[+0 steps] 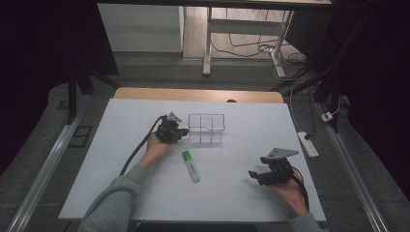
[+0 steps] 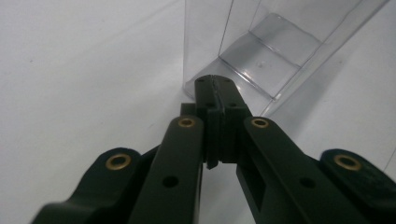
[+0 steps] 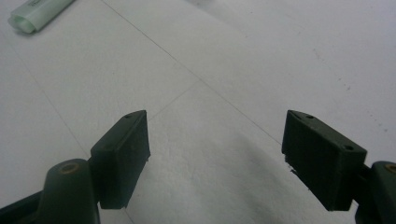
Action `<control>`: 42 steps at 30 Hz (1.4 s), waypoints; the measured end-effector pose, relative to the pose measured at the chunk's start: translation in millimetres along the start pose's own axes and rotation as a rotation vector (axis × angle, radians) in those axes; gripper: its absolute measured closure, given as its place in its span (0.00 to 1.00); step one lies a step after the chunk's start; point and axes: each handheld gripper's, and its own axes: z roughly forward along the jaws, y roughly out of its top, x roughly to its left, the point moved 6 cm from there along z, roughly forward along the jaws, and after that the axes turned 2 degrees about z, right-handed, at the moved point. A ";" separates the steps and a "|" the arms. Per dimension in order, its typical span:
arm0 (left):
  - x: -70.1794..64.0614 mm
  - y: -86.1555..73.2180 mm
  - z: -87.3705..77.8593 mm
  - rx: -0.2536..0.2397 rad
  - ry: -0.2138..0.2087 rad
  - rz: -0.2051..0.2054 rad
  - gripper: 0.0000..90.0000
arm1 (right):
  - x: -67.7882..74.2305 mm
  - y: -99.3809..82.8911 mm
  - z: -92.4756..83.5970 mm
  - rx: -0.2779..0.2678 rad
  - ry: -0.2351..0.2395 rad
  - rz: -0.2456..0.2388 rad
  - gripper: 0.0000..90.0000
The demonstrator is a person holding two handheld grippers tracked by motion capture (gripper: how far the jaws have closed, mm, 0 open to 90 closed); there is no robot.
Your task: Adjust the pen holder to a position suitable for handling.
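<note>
On the white tabletop, a clear plastic organizer tray with several compartments stands a little beyond the middle, nearer the far edge than the near one. The left gripper sits just beside the tray's left end, its jaws pointing at that end. In the left gripper view the jaws are pressed fully together with nothing between them, and their tips lie right at the tray's near lower corner; whether they touch the clear wall cannot be told.

A green highlighter pen lies flat near the middle of the tabletop, closer to the near edge than the tray and apart from it, its green cap end towards the tray. It lies between the two grippers.

The right gripper rests low near the near right corner of the tabletop, well apart from the tray. Its jaws stand wide open over bare surface, with the highlighter's pale end farther off beyond its left jaw.
</note>
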 end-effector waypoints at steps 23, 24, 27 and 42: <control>-10.6 10.9 6.2 -0.006 -0.011 0.047 0.99 | -0.7 -0.4 -1.7 -0.003 -0.003 0.002 0.25; -10.3 10.8 2.6 -0.009 -0.010 0.053 0.99 | -0.6 -0.3 -2.0 -0.005 -0.002 0.000 0.25; -7.8 8.1 -10.4 -0.013 -0.004 0.061 0.99 | -0.7 0.0 -2.8 -0.007 -0.003 0.000 0.26; -1.5 -16.9 -70.1 -0.011 0.001 0.074 0.93 | -0.8 -0.6 -2.9 -0.007 0.001 0.002 0.26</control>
